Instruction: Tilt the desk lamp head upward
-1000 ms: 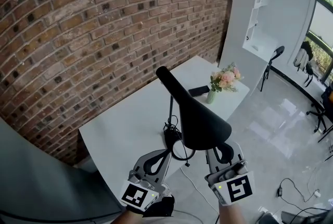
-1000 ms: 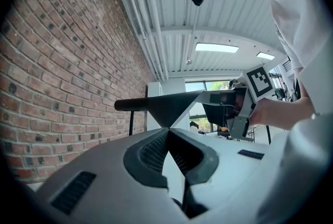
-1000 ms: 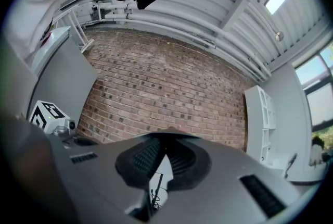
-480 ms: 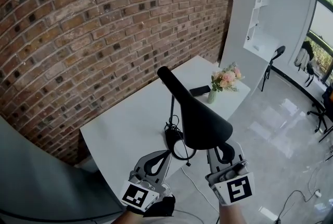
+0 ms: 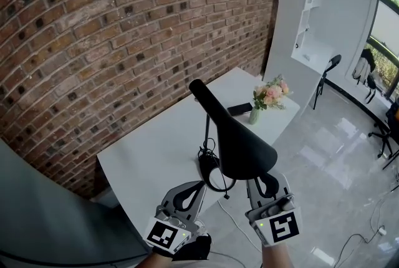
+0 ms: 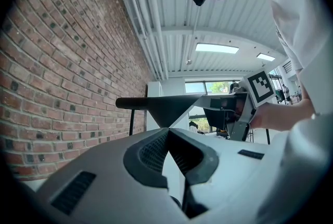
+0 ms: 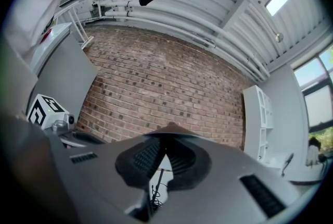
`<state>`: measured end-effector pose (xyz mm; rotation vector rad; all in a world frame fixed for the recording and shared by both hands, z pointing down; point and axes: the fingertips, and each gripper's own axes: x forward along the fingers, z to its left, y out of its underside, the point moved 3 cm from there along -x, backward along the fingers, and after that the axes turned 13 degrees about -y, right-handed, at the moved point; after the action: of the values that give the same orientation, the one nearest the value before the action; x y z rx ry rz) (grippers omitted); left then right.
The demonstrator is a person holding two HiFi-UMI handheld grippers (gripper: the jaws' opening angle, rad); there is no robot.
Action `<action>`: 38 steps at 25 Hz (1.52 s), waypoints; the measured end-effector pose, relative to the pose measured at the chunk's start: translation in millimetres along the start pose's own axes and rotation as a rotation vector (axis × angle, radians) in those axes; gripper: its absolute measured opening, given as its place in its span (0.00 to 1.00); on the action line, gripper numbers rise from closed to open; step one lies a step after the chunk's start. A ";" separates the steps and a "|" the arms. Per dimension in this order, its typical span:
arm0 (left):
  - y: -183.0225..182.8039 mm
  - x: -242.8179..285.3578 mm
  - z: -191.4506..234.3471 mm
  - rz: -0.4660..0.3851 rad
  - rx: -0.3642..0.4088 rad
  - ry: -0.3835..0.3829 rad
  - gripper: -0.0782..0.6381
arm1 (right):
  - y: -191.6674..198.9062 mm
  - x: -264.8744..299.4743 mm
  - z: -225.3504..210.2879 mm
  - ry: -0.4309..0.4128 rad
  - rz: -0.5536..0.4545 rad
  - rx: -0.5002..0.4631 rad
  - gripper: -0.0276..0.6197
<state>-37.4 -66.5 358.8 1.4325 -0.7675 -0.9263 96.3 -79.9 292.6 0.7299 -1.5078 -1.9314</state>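
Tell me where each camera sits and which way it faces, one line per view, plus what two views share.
Head view: on the person's head, facing steeply down at the lamp head and desk; left hand-held gripper and right hand-held gripper show.
Left gripper view: rides that gripper, facing up past the lamp head; a hand shows.
Right gripper view: rides that gripper, facing up at the brick wall; a sleeve shows.
Shared: both gripper views see the lamp head.

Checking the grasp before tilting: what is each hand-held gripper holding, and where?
The right hand-held gripper pinches the lamp head at its wide rim; the left hand-held gripper holds nothing.
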 end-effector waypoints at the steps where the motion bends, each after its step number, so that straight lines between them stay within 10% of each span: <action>1: 0.0 -0.9 0.3 -0.001 0.002 -0.001 0.12 | 0.3 -0.3 0.5 -0.003 0.003 -0.006 0.06; 38: -2.0 -60.0 -17.2 -0.005 0.034 0.000 0.12 | -0.9 -59.9 53.2 0.015 0.040 0.019 0.06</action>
<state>-50.3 -5.4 362.4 1.4649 -0.7832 -0.9214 98.8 -1.2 307.3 0.7159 -1.5223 -1.8802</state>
